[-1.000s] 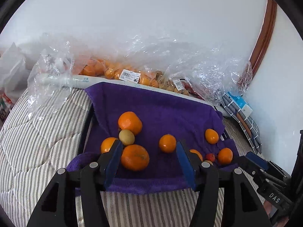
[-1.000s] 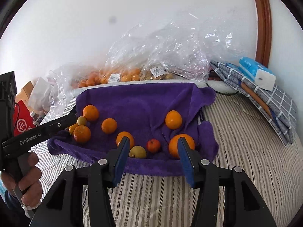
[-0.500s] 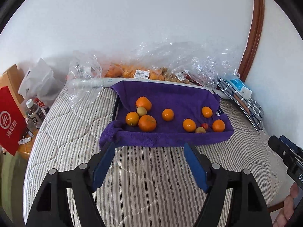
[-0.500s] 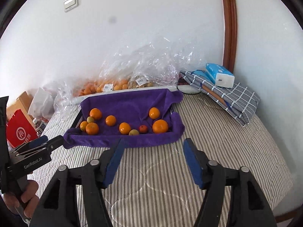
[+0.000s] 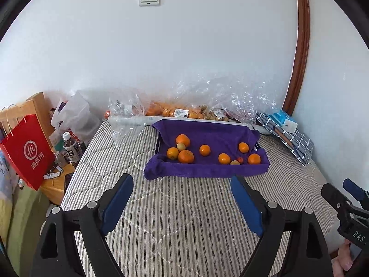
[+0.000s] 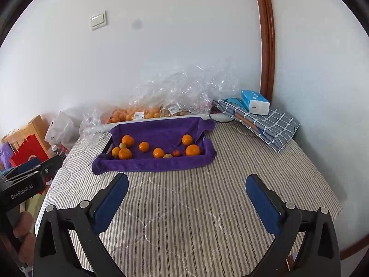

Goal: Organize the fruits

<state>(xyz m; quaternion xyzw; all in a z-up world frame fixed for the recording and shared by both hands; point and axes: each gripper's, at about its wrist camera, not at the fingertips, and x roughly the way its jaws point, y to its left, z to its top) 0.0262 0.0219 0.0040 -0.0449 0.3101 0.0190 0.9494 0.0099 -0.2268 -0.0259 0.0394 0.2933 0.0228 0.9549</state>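
A purple towel (image 5: 207, 170) (image 6: 161, 164) lines a tray on the striped bed. Several oranges lie on it: a cluster at the left (image 5: 185, 156) (image 6: 125, 153), others in the middle (image 5: 204, 150) and at the right (image 5: 254, 158) (image 6: 192, 150). Two small yellow-green fruits (image 5: 181, 146) (image 5: 235, 162) and a small red fruit (image 5: 240, 160) (image 6: 176, 153) lie among them. My left gripper (image 5: 182, 189) is open and empty, well short of the towel. My right gripper (image 6: 186, 188) is open and empty, also back from the towel.
Clear plastic bags of oranges (image 5: 175, 112) (image 6: 138, 114) lie against the wall. A folded checked cloth with a blue tissue pack (image 6: 254, 101) is at the right. A red paper bag (image 5: 28, 150) and bottles (image 5: 70, 150) stand on a bedside table at the left.
Both grippers have pulled back and up from the towel, empty. Both have opened wider. The fruits have not moved.
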